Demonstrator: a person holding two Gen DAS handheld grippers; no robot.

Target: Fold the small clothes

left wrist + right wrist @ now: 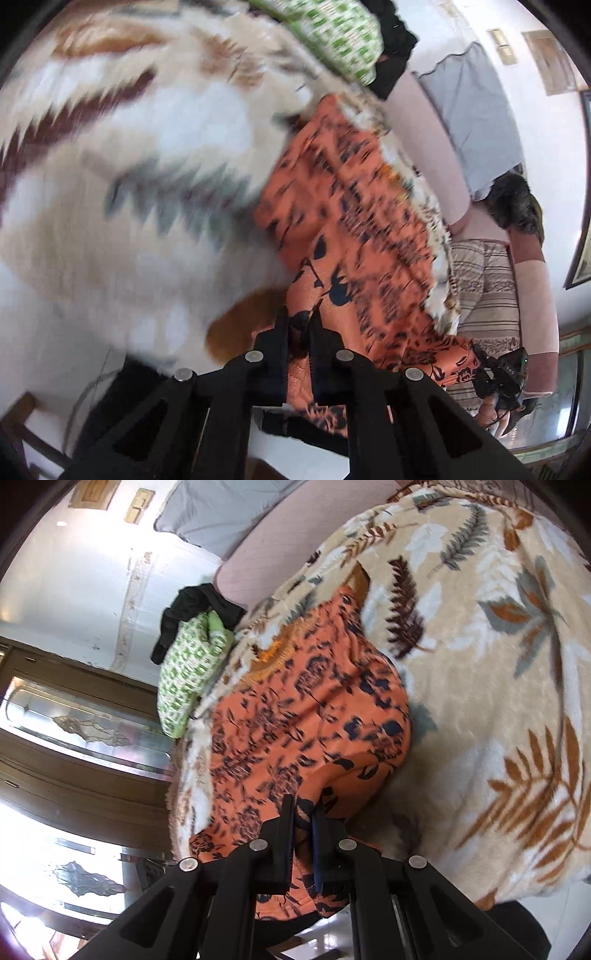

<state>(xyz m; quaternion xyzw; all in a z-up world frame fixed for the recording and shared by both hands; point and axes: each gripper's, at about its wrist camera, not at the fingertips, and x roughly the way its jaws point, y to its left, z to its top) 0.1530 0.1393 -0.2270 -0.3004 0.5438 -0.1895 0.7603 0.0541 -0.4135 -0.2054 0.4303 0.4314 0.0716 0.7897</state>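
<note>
Your left gripper [300, 325] is clamped on an edge of the orange cloth [351, 206], fabric bunched between its fingers. Your right gripper [303, 812] is pinched on another edge of the same cloth [314, 720], print showing in the narrow gap. The cloth lies spread on the leaf-print blanket [480, 701], near its edge. Beyond the cloth, at the blanket's far side, sits a green-and-white bundle [188, 672] with a black garment [192, 605] touching it. A grey pillow [476, 114] leans behind the blanket.
</note>
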